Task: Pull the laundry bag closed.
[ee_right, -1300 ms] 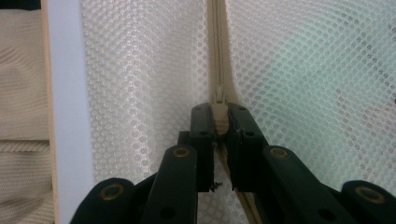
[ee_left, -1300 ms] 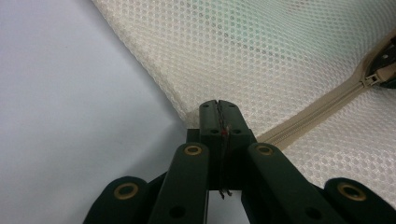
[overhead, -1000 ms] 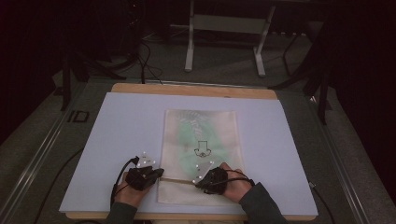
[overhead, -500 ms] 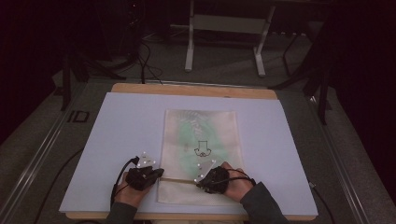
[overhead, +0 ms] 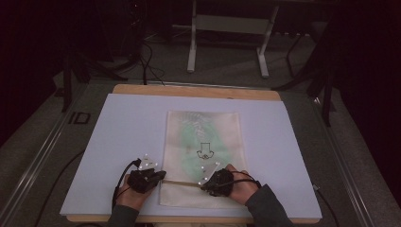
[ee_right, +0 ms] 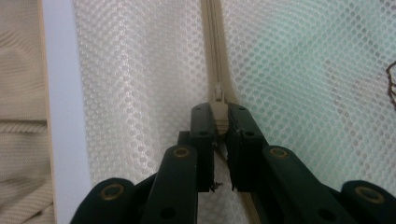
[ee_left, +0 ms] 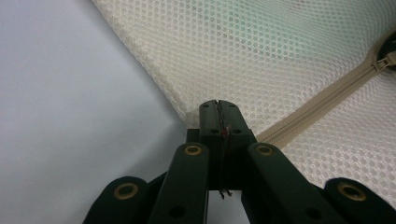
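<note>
Mesh bag (overhead: pixel 203 156) lay flat at the table's (overhead: pixel 118 123) near centre, zipper (overhead: pixel 182 182) running across its near end. Left gripper (overhead: pixel 163 176) was clamped shut on the bag's left edge. Right gripper (overhead: pixel 203 185) pinched the zipper pull (ee_right: pixel 219 109).

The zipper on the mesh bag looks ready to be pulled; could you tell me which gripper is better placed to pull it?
Right: the right gripper is shut on the zipper pull, while the left gripper pinches the mesh bag at its corner.
</note>
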{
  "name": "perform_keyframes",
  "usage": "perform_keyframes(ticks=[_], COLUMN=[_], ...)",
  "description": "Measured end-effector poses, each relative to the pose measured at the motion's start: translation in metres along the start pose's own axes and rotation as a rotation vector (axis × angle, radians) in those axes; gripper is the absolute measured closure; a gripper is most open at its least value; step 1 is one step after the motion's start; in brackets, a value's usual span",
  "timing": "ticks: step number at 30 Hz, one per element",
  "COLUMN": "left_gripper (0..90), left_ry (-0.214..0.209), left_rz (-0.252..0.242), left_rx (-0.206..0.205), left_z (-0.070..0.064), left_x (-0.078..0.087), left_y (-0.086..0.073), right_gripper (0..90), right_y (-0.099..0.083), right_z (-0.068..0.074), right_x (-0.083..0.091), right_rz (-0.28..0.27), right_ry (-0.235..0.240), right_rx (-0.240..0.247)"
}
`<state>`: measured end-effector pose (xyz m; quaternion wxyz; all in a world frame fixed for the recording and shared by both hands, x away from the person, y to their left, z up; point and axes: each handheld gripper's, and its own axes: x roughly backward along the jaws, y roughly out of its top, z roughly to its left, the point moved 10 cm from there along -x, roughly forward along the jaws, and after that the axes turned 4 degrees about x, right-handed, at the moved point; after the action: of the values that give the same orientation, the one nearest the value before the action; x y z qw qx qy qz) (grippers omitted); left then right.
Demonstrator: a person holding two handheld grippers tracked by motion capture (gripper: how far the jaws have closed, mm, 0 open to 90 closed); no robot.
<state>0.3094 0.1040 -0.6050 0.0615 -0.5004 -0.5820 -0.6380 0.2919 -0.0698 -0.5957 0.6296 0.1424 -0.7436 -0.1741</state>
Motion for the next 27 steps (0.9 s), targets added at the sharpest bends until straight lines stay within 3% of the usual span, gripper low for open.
perform_keyframes(ticks=[27], left_gripper=[89.1], left_ry=[0.002], left_rz=[-0.001], left_rx=[0.0], left_z=[0.0], left_x=[0.0], left_y=[0.0], right_gripper=[82.2], right_y=[-0.027], right_z=[-0.007], right_x=[0.014], right_rz=[-0.009], right_ry=[-0.007], right_rx=[-0.058])
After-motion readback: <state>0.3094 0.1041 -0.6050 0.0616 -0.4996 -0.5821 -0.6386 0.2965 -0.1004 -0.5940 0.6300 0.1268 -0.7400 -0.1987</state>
